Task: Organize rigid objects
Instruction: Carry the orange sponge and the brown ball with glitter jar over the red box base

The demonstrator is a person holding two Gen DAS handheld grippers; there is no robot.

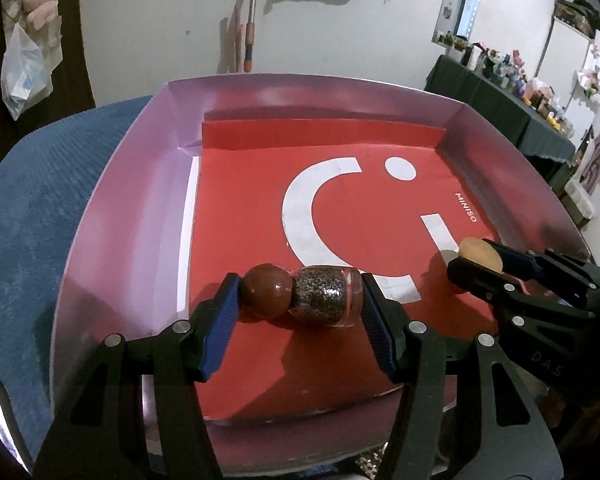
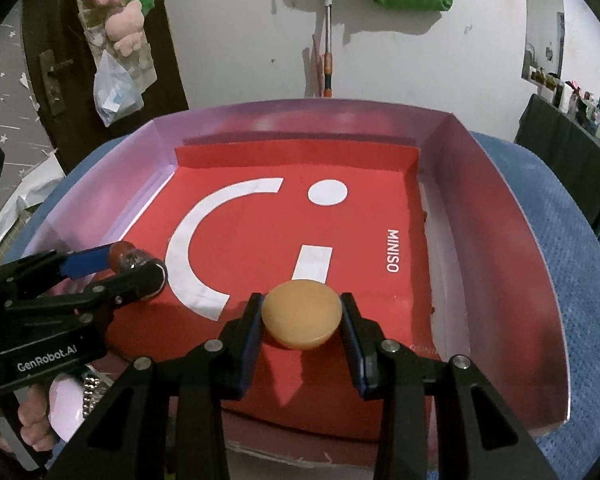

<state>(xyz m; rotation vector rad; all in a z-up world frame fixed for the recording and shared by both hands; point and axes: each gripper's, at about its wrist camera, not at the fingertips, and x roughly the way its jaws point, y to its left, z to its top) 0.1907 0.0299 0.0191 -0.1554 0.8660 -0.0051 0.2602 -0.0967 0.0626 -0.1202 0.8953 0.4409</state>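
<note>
left hand-held gripper (image 1: 300, 300) clamping bottle (image 1: 306, 296), right hand-held gripper (image 2: 302, 314) clamping disc (image 2: 302, 314)

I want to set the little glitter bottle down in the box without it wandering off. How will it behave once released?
The glitter bottle lies on its side between the left tongs, so its round body will probably roll. Its ball-shaped brown cap may make it curve. It looks like clear glass: likely rigid, slick, perhaps breakable. The box walls should stop it.
</note>
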